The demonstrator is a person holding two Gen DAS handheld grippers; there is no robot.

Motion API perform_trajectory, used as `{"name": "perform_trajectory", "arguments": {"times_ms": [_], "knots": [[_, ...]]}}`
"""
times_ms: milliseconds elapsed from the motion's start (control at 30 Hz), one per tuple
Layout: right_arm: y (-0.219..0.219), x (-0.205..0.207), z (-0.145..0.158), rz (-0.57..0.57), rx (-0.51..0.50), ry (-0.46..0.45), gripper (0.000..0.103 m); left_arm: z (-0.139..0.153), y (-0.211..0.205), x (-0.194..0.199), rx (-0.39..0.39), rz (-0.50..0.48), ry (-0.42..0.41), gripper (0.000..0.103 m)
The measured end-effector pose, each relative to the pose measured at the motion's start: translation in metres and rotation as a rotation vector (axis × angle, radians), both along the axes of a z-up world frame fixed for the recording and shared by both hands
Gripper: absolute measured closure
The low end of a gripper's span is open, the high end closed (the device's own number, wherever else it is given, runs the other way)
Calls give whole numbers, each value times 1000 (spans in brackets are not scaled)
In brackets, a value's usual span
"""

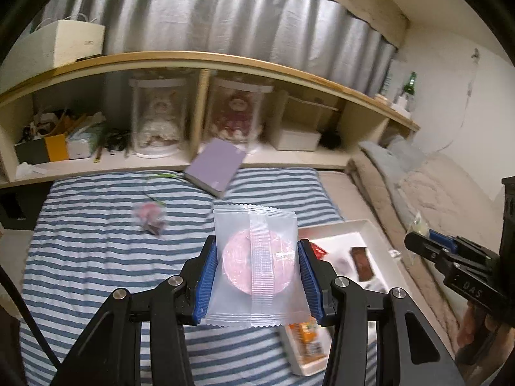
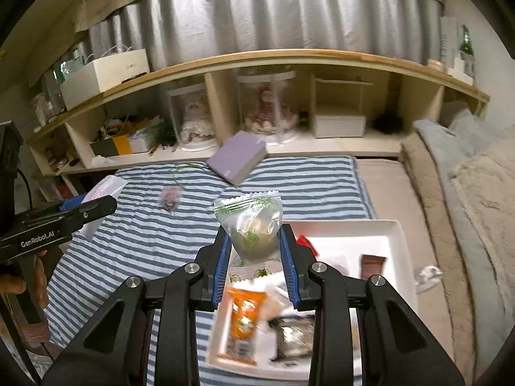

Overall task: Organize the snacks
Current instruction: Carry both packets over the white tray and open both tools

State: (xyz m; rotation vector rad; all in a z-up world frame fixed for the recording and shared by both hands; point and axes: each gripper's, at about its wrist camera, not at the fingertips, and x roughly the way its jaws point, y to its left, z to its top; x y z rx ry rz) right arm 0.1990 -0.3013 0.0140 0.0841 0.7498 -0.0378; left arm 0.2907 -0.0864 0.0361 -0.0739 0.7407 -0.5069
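Note:
My left gripper [image 1: 257, 276] is shut on a clear packet with a round pink snack [image 1: 257, 265], held above the striped blanket [image 1: 96, 257]. My right gripper [image 2: 254, 263] is shut on a clear packet printed with green apples [image 2: 252, 225], held over the white tray [image 2: 399, 244]. The tray [image 1: 383, 241] holds an orange packet [image 2: 243, 318], a brown bar [image 2: 371, 267], a red packet [image 2: 304, 243] and a dark packet [image 2: 294, 337]. A small pink and dark packet [image 1: 150, 218] lies loose on the blanket. Each gripper shows at the edge of the other's view: the right [image 1: 450, 257], the left [image 2: 64, 222].
A purple book [image 1: 215, 169] leans at the far edge of the blanket against a low wooden shelf [image 1: 193, 59] with doll cases and boxes. Beige bedding [image 1: 434, 199] lies to the right. A crumpled clear wrapper [image 2: 426, 273] sits beside the tray.

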Motion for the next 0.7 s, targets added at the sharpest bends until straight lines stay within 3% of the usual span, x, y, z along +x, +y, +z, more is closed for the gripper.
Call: {"name": "perform_trajectory", "arguments": {"times_ms": [400, 700], "knots": [[-78, -53, -17, -108, -29, 41, 72, -15, -77, -13, -48, -124, -10, 56], [-133, -72, -44, -160, 4, 88, 72, -52, -145, 13, -86, -217, 58, 56]]}}
